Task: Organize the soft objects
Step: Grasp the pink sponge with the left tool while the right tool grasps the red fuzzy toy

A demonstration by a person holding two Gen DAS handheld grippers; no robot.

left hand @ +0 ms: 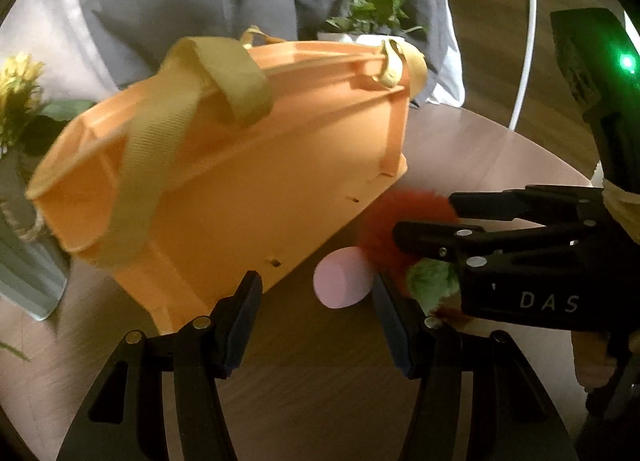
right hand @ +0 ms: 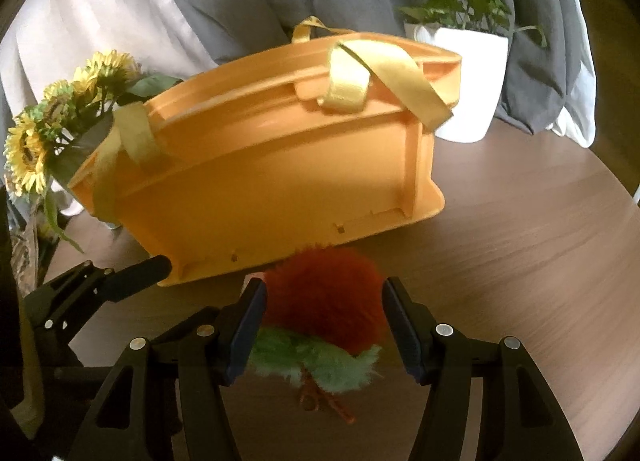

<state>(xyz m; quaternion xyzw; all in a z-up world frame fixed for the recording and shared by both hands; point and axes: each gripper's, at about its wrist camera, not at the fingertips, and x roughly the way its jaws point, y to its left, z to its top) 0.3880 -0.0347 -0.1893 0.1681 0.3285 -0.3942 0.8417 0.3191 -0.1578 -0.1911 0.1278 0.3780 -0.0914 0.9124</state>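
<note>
At nine o'clock of the round wooden table [right hand: 520,261] stand the sunflowers [right hand: 28,149], clear of my work. The orange basket [right hand: 280,165] sits at the centre, its yellow straps [right hand: 384,69] flopped over the rim, ready to take soft things. My left gripper [left hand: 316,325] hangs spread and empty, the pink round pad [left hand: 340,279] at its one o'clock. My right gripper [right hand: 324,325] stands spread astride the red-and-green plush [right hand: 324,293], pads not pressing, lined up, I judge, to pinch it.

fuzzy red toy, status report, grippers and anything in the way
Both grippers open: right gripper straddling fuzzy red toy, left gripper empty. Toy on table. Orange basket just behind.
</note>
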